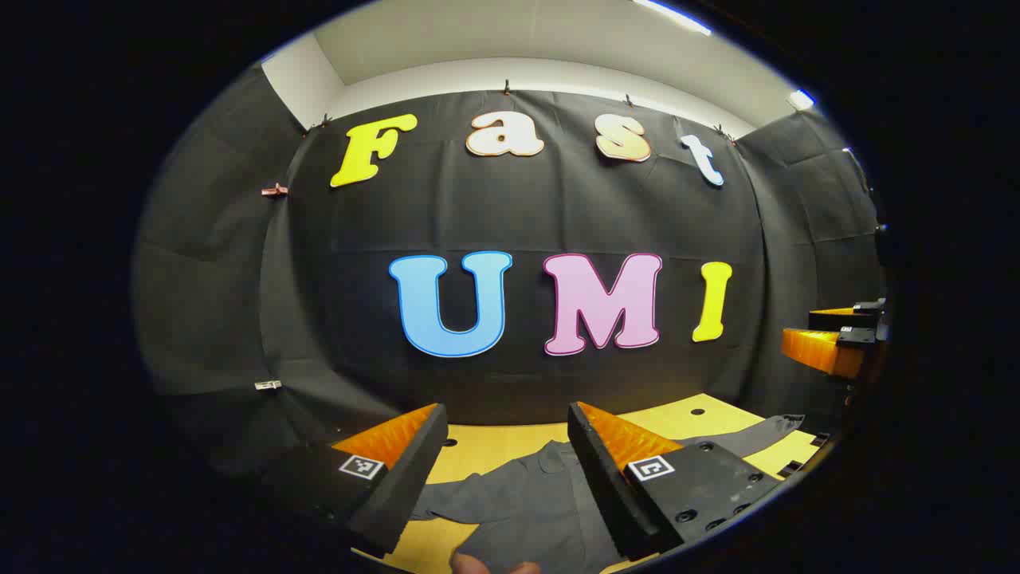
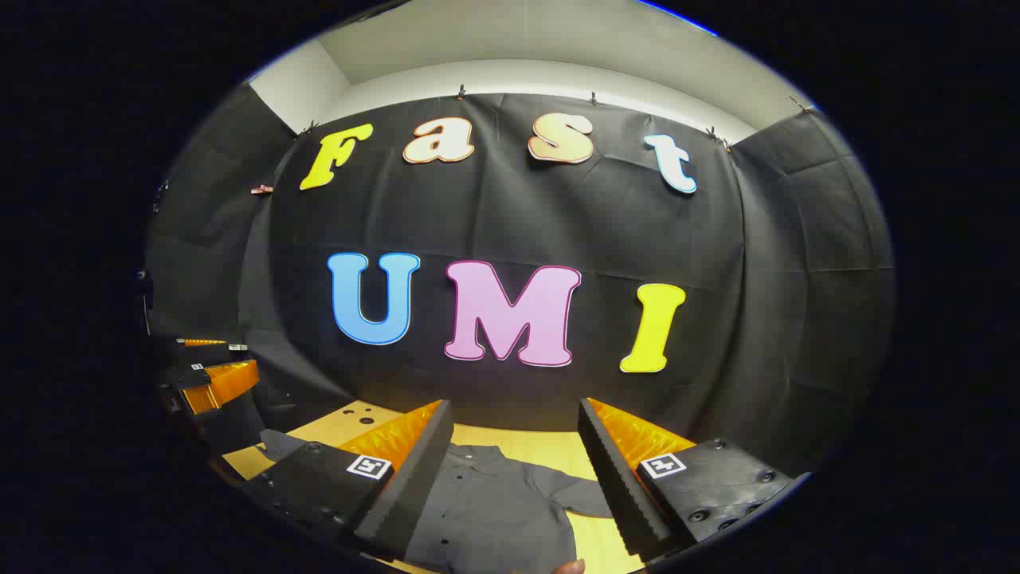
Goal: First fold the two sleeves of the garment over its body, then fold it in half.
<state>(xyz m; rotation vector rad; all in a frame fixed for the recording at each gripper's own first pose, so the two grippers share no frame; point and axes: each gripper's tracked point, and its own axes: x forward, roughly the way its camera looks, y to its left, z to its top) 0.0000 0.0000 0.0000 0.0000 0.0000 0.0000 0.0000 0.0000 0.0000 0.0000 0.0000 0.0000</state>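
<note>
Light comes from above: a ceiling strip light [image 1: 673, 16] glares white at the top of the left gripper view, with a second bright patch [image 1: 801, 99] by the right corner. The pale ceiling is evenly lit, the black cloth wall [image 1: 510, 207] soaks up most of it. Both views stay sharp at centre; straight edges bow hard towards the rims, where everything dims. The yellow table [image 2: 510, 442] shows soft shadow.

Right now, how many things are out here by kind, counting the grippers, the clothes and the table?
Grippers: 2, the left gripper and the right gripper, both open and held above the table
Clothes: 1, a grey shirt lying flat, sleeves spread out
Tables: 1, a yellow wooden table
Total: 4
</note>
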